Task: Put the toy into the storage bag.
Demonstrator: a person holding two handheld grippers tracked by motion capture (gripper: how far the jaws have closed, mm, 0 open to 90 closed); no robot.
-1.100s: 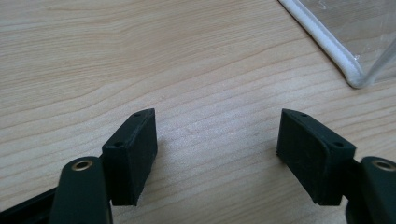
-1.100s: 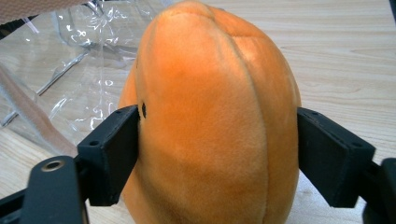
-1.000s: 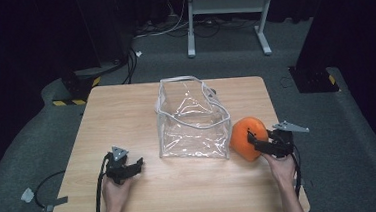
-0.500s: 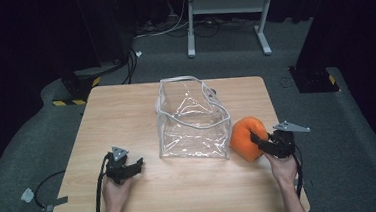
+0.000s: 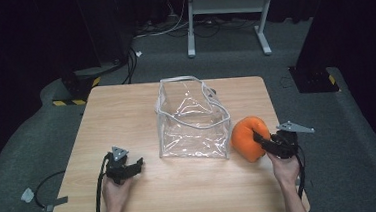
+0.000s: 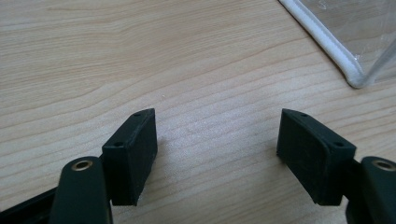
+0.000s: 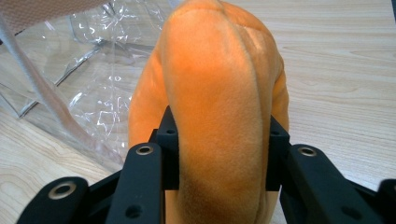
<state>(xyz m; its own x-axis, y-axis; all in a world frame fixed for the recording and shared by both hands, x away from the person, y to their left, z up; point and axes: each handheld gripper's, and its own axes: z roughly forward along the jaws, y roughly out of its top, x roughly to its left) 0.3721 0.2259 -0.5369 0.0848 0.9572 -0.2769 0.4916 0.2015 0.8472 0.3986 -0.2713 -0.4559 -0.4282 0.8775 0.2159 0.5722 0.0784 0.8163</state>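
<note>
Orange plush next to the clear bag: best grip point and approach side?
Grip the plush across its raised middle ridge, coming from the person's side, away from the bag. The ridge is narrow and soft enough to fit between the jaws, and the bag blocks the plush's far-left flank. The right hand-held gripper has just been closing there, pads pressing both sides.

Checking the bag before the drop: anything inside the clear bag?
Nothing shows inside the clear bag: through its walls only the table is visible. Glare and creases hide part of its floor. The orange plush sits outside, at its right, pinched by the right gripper, whose jaws have just been closing.
</note>
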